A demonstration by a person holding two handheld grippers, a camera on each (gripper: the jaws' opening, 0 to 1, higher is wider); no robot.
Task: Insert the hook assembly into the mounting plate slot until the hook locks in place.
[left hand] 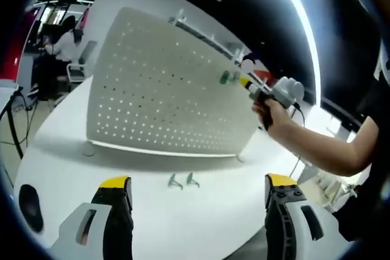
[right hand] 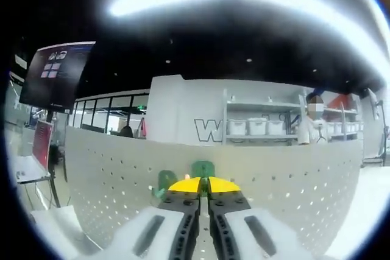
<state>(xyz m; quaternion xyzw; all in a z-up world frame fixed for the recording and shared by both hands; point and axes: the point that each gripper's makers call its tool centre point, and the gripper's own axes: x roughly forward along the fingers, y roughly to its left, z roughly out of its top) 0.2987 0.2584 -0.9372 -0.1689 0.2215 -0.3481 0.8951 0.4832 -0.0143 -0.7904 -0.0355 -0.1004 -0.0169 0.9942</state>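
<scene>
So the right gripper (right hand: 205, 182) is clamped on a green hook (right hand: 203, 168) and pressed up against the white pegboard (left hand: 164, 83), near its top edge. From the left gripper view it's seen held in a hand (left hand: 275, 114) at the board's right side. The left gripper (left hand: 198, 188) is kept back over the table (left hand: 201, 223) with jaws wide apart, nothing held. Two spare hooks (left hand: 183, 181) are left lying in front of the board.

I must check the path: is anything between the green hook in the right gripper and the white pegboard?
Nothing visible. The right gripper, jaws shut, holds the green hook right up at the pegboard. Two spare hooks lie on the table, aside.
</scene>
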